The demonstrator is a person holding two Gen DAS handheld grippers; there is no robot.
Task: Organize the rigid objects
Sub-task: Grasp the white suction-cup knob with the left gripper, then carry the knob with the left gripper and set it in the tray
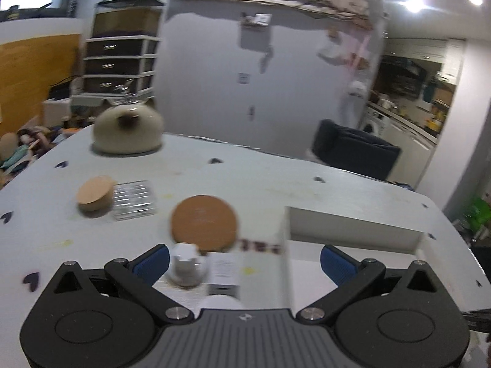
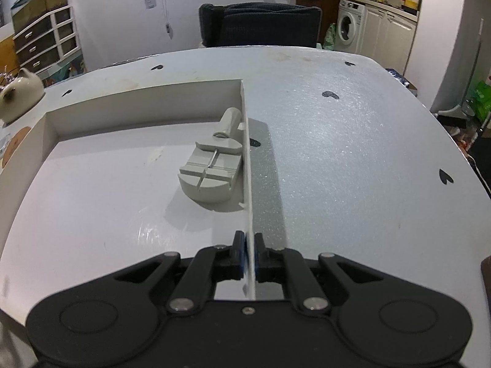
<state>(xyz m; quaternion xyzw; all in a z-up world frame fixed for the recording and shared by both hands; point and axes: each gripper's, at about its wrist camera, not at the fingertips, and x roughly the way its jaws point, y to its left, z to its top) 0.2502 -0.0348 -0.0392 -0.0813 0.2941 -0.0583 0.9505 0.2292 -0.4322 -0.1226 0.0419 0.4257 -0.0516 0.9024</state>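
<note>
My right gripper (image 2: 249,250) is shut on the right wall of a shallow white box (image 2: 245,141). A grey plastic tool with a round handle (image 2: 211,168) lies inside the box against that wall. My left gripper (image 1: 244,263) is open and empty, above the table. A small white knob-shaped object (image 1: 185,265) stands just inside its left finger. A round cork coaster (image 1: 204,222) lies ahead. A cork lid (image 1: 94,195) and a clear plastic case (image 1: 133,199) lie further left. The box wall (image 1: 353,222) shows at the right.
A cream teapot-like pot (image 1: 129,132) stands at the table's far left, also in the right wrist view (image 2: 18,95). A white printed card (image 1: 225,268) lies under the left gripper. A dark chair (image 2: 260,24) stands behind the table. The white table (image 2: 353,138) has small heart marks.
</note>
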